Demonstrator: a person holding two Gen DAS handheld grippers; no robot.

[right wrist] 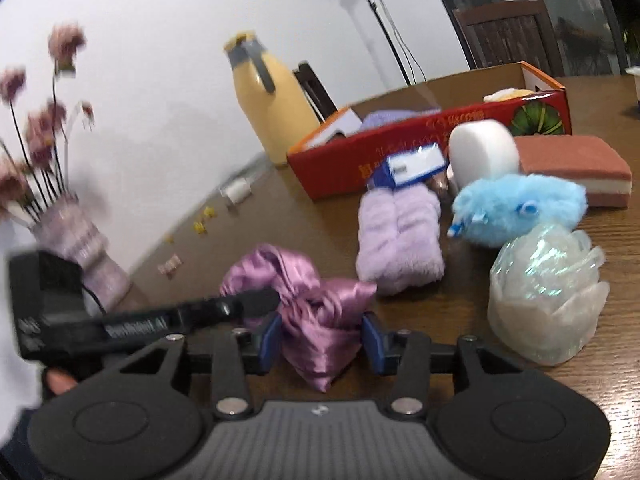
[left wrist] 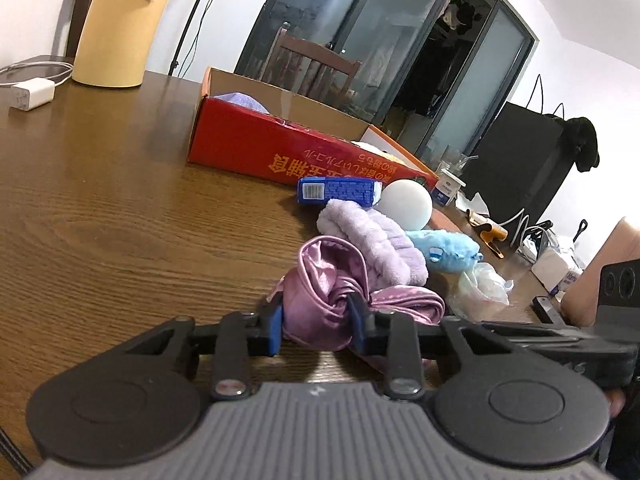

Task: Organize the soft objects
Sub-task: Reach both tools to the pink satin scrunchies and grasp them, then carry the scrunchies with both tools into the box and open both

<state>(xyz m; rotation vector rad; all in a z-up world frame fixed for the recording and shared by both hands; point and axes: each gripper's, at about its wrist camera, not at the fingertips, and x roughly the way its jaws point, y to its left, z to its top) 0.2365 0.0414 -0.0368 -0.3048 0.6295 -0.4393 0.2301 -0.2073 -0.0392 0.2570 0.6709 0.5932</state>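
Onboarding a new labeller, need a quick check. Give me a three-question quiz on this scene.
1. True or false: the blue plush toy is inside the red box.
2. Which thing is between the jaws of both the left gripper and the right gripper? A lilac towel, B pink satin cloth, C mesh pouf.
3. What colour is the tall jug beyond the red box?
Key: 1 false, the blue plush toy lies on the table; 2 B; 3 yellow.

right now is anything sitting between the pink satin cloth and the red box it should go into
Yes. The lilac fluffy towel lies directly between the pink satin cloth and the red box, with a blue packet and white round sponge against the box's near wall. Lifting the cloth over them would probably clear all three.
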